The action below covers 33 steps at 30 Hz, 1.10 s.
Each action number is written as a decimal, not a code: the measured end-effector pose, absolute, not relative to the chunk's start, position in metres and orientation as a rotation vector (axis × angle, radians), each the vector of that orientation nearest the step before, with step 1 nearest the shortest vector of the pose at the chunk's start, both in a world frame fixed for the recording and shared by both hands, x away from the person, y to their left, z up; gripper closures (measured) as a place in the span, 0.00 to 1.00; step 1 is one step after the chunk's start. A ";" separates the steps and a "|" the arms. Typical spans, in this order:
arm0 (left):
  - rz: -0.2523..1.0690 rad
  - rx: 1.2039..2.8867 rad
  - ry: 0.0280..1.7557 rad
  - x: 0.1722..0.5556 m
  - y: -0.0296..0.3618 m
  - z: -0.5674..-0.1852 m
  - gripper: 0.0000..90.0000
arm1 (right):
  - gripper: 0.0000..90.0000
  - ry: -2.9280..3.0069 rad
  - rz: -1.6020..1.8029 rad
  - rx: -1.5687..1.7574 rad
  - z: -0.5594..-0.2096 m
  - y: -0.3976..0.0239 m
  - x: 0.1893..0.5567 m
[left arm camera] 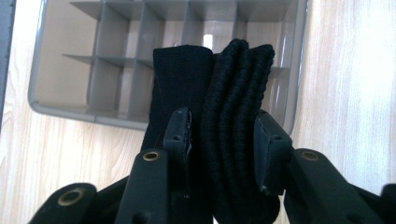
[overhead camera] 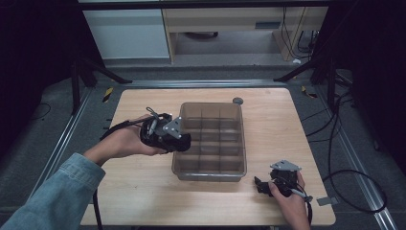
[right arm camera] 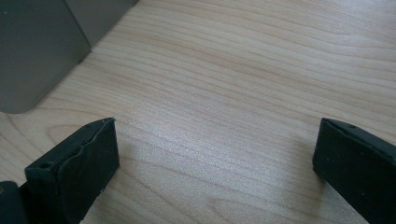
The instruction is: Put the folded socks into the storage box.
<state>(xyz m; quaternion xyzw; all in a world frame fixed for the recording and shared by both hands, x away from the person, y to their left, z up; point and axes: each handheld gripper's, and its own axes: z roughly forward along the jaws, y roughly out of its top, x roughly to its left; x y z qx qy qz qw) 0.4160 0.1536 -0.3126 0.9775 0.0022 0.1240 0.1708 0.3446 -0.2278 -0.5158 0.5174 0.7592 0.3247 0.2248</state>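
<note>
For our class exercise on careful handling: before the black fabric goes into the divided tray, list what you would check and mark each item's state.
1. Left gripper clamps the black folded fabric: ok.
2. Fabric sits over the divided tray: ok.
3. Compartments seen are empty: ok.
4. Right gripper is open above bare table, beside the tray: ok.
5. Which compartment lies directly under the fabric: cannot tell.

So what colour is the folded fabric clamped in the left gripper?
Black. The folded fabric, partly ribbed knit, shows best in the left gripper view, clamped by the left gripper.
</note>
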 end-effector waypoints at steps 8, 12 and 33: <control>0.316 2.790 -0.028 0.412 0.138 -0.320 0.69 | 0.01 2.094 0.896 1.428 -0.516 -0.228 0.345; 0.300 2.790 -0.037 0.411 0.134 -0.323 0.69 | 0.01 2.096 0.896 1.425 -0.516 -0.228 0.344; 0.178 2.843 -0.033 0.409 0.111 -0.364 0.69 | 0.01 2.096 0.898 1.426 -0.516 -0.228 0.344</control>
